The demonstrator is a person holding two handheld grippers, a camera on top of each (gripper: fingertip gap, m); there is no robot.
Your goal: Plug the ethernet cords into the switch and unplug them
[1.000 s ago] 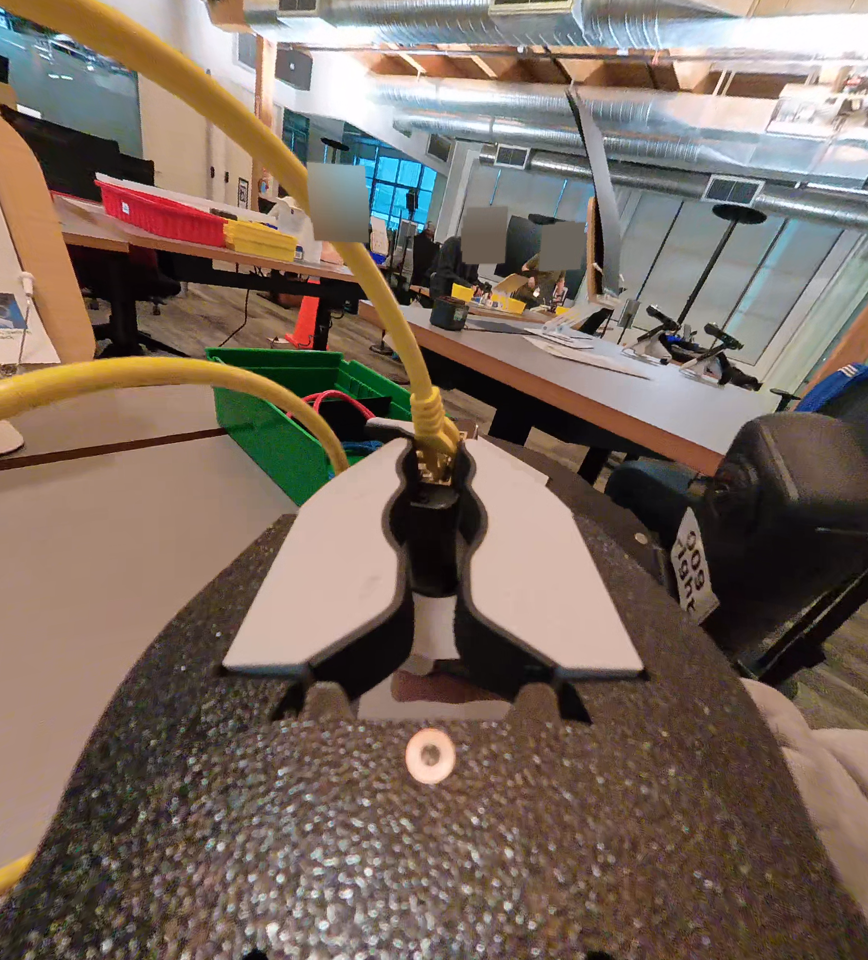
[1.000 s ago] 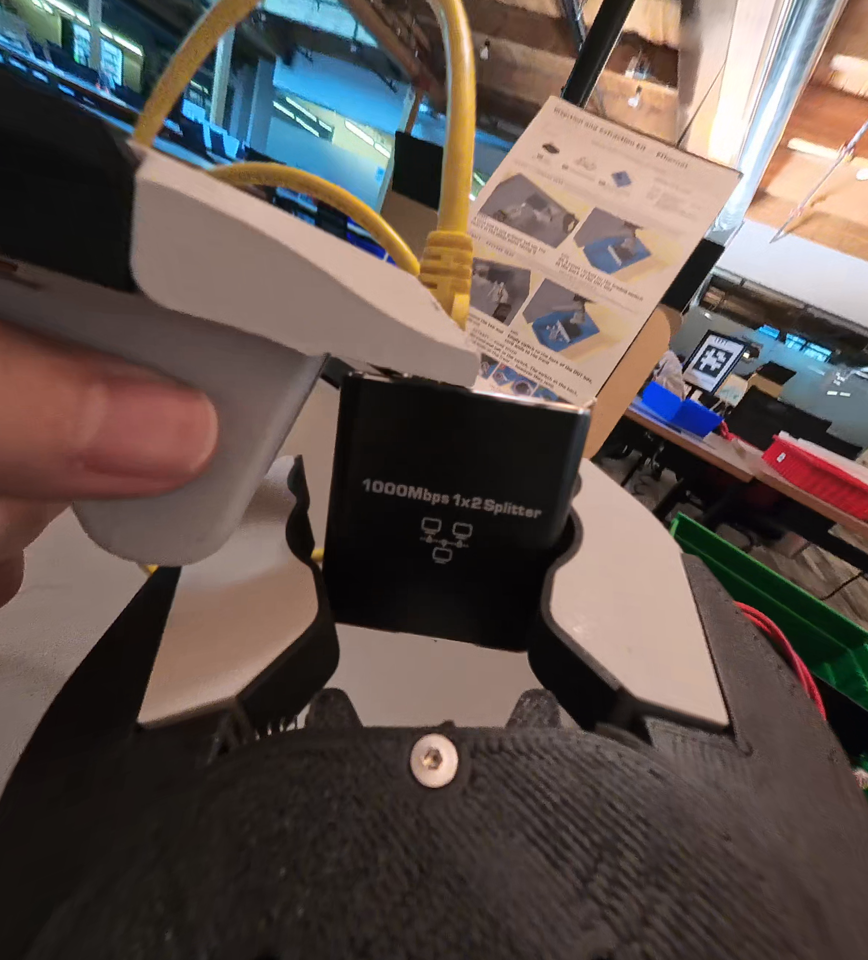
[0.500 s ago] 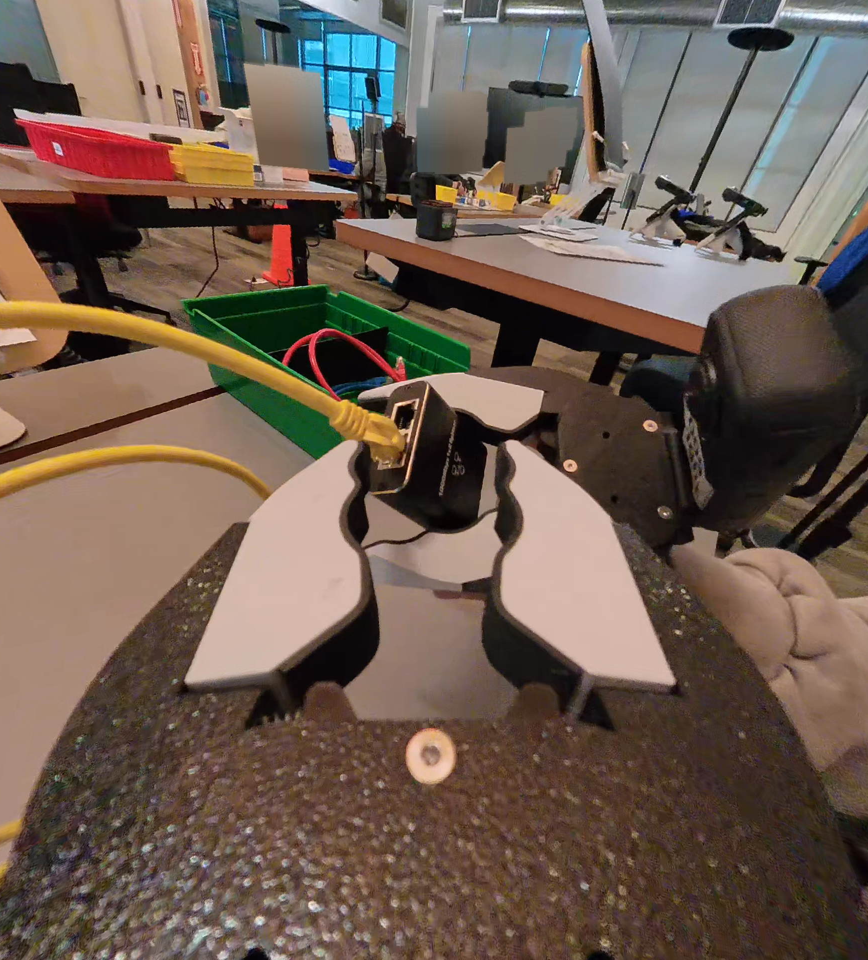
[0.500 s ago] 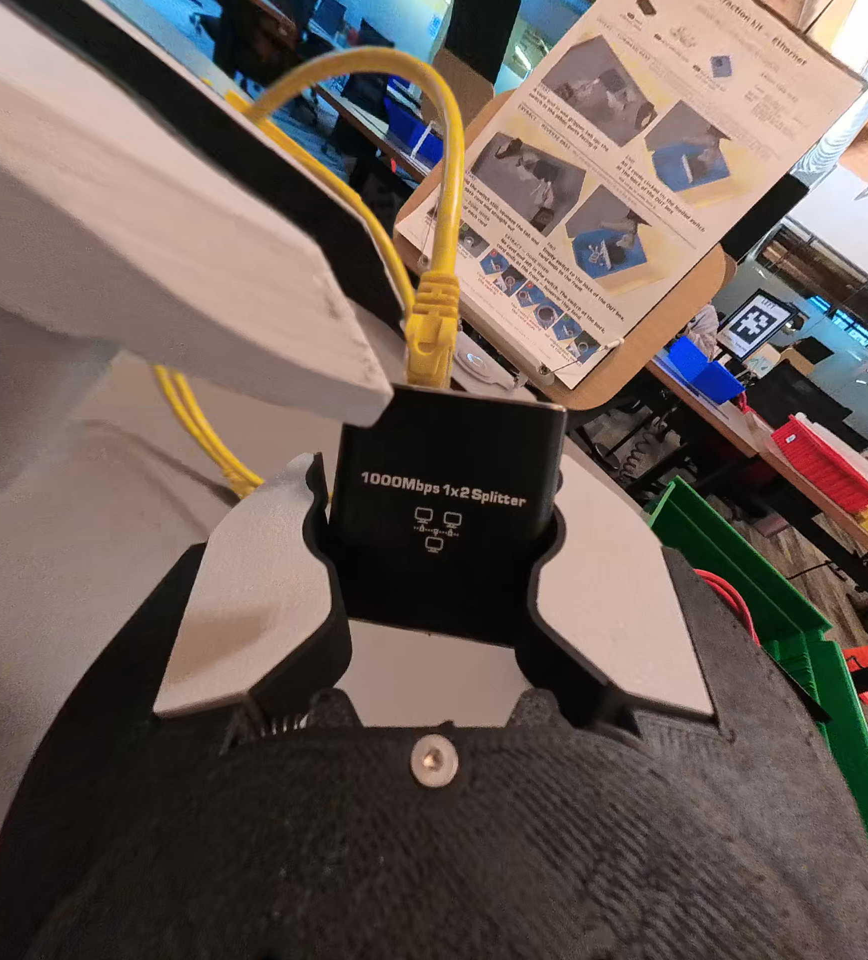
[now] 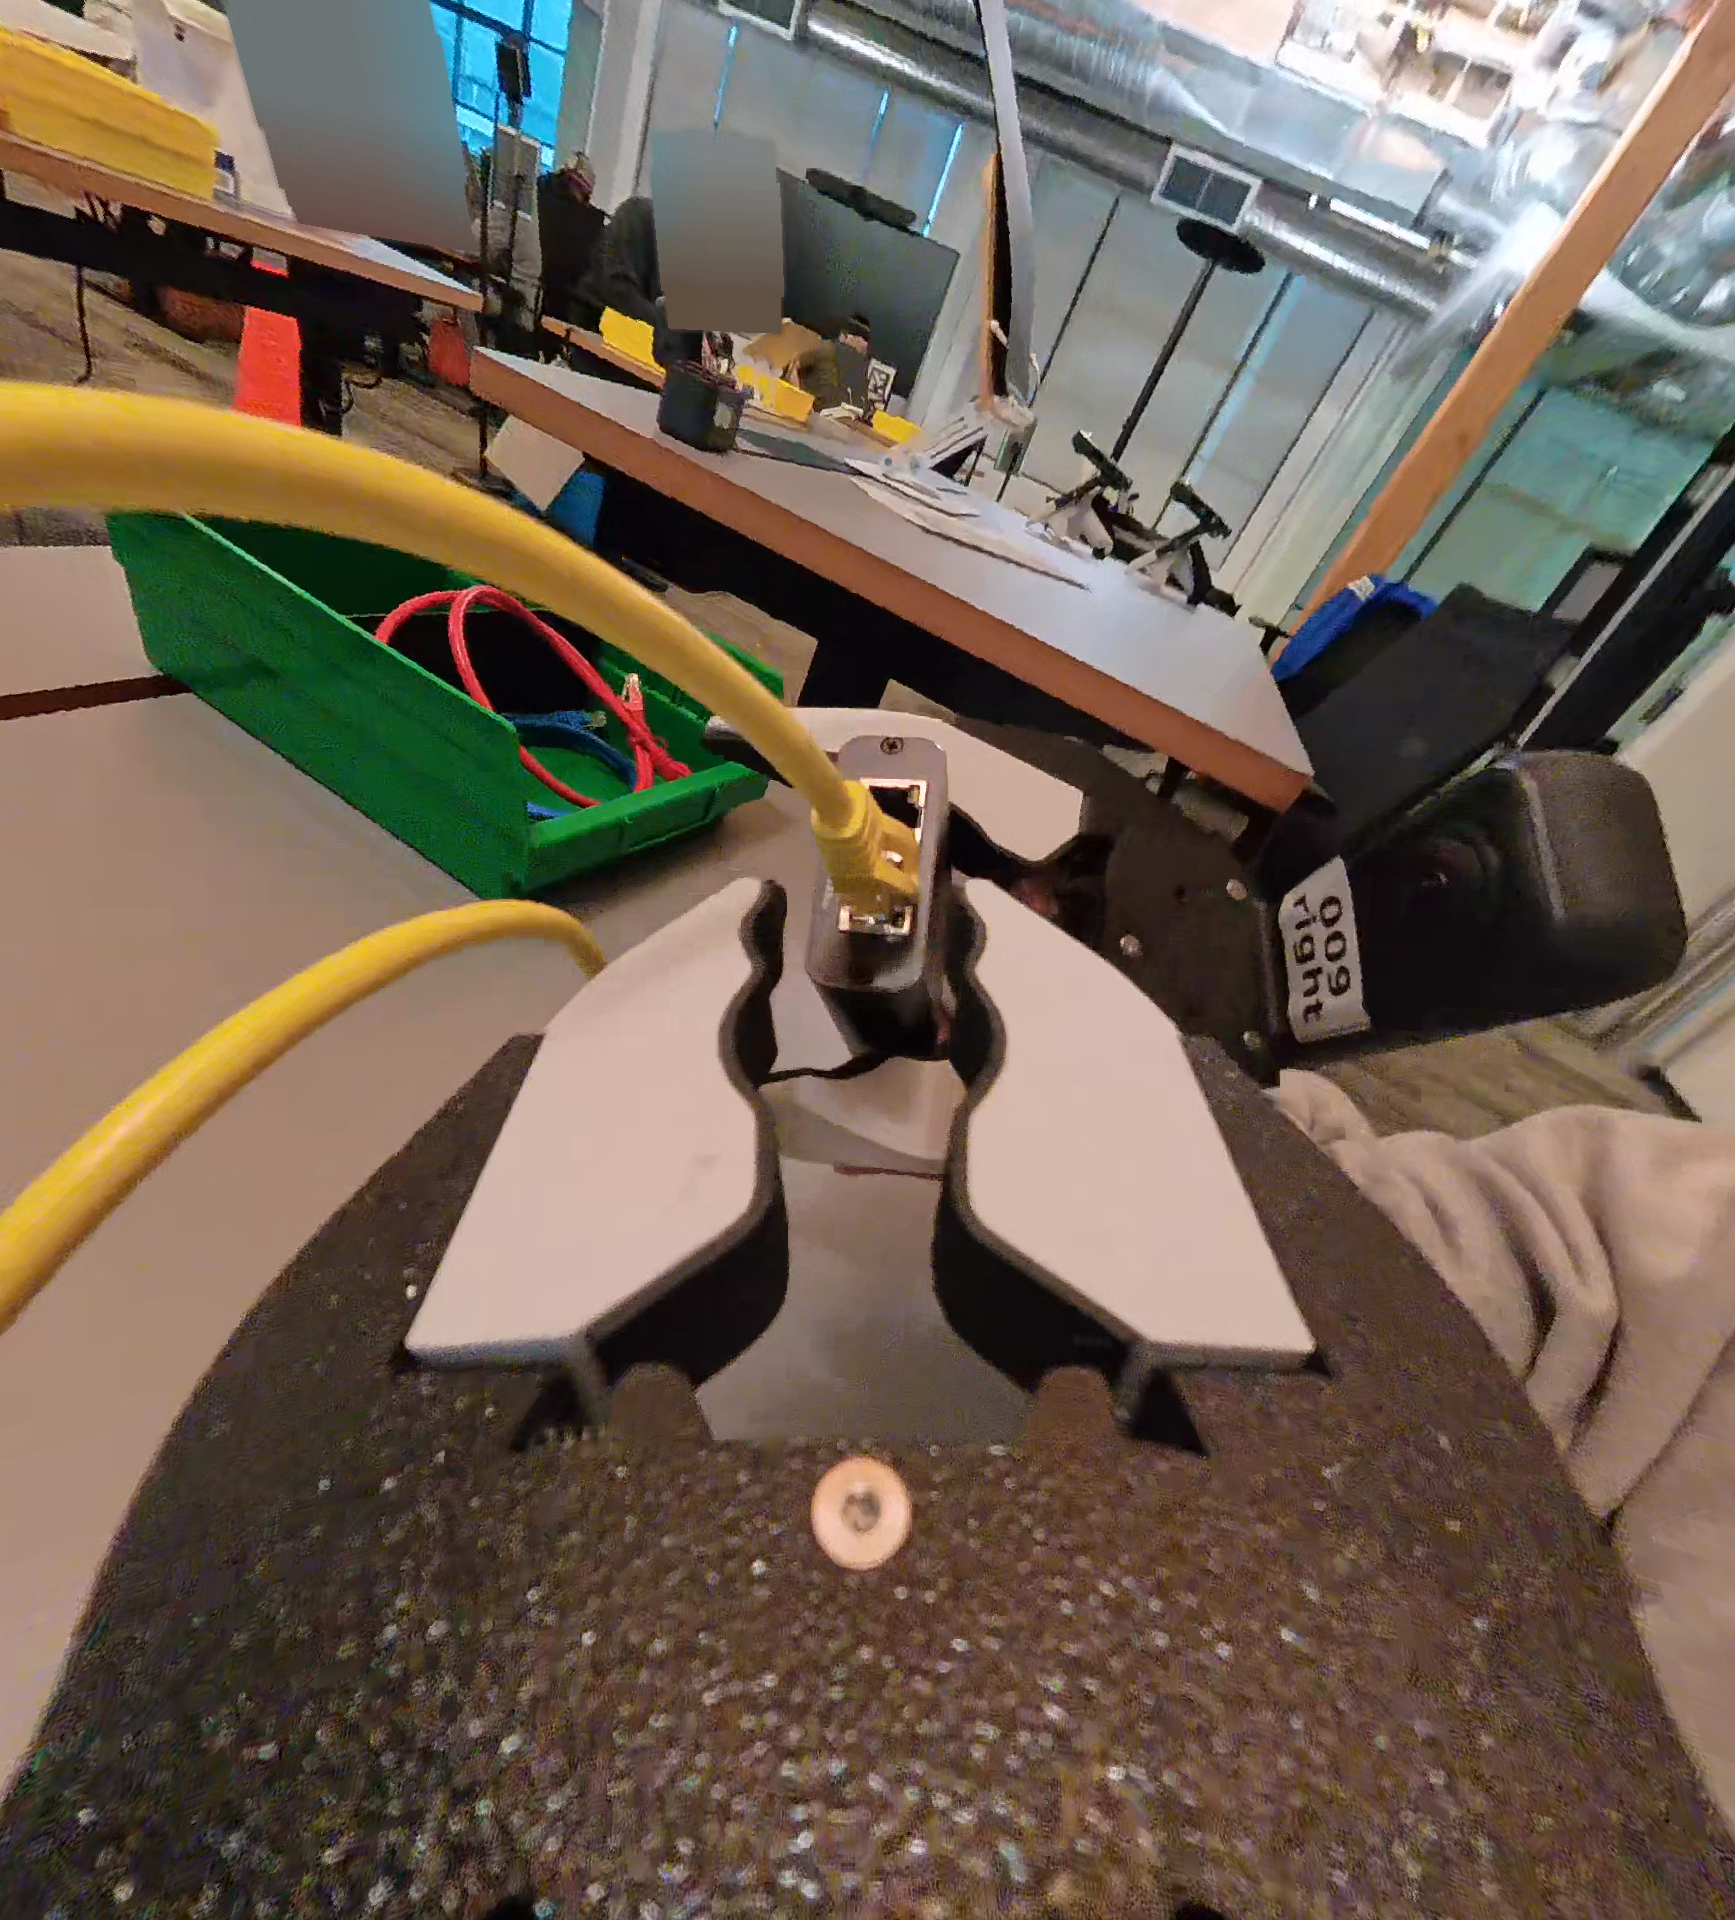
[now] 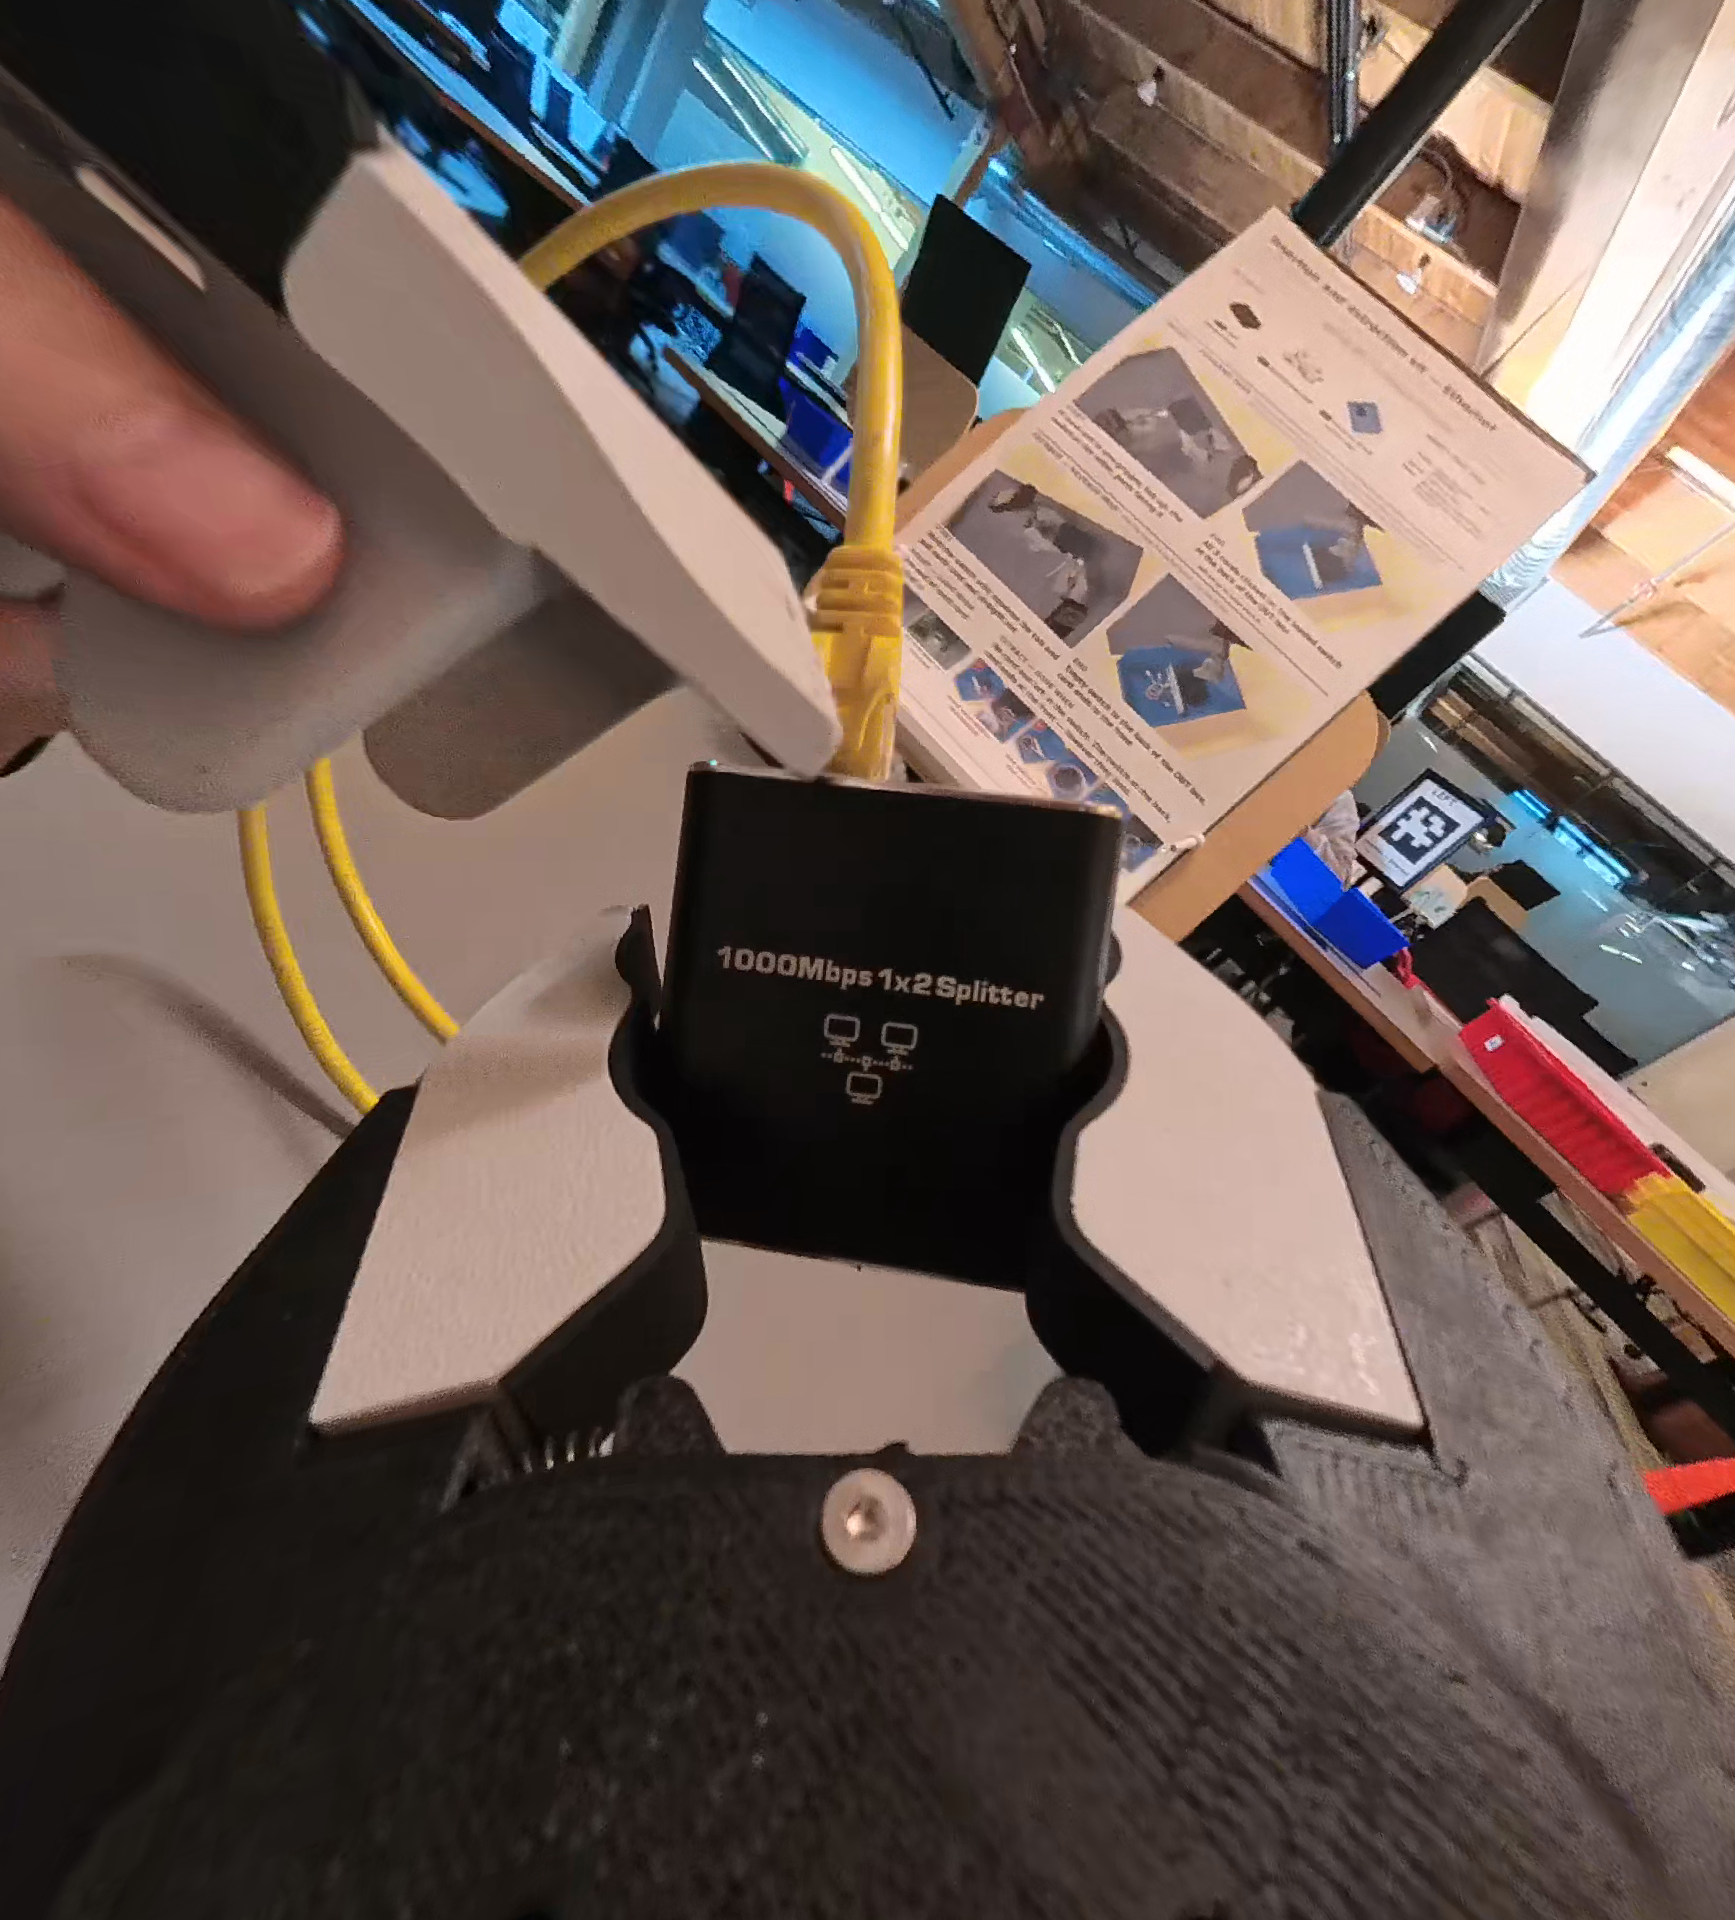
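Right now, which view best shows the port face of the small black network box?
Left wrist view: the small black network box turns its ports toward it, yellow plug in the middle one. Right wrist view shows only its printed side.

We look from the left wrist camera forward along the left gripper [image 5: 858,914], tilted slightly down over the pale desk [image 5: 115,935], with the office stretching away toward 12 o'clock and a green bin [image 5: 343,707] at 10 o'clock. The right gripper [image 5: 904,790] faces us from 1 o'clock, very near. From the right wrist camera we look steeply upward along the right gripper [image 6: 873,997], with the ceiling beams at 12 and an instruction sheet [image 6: 1185,561] at 1 o'clock. Both views share, at very close range, the black switch [image 5: 878,883] [image 6: 889,997] and the yellow cord [image 5: 489,540] [image 6: 868,582].
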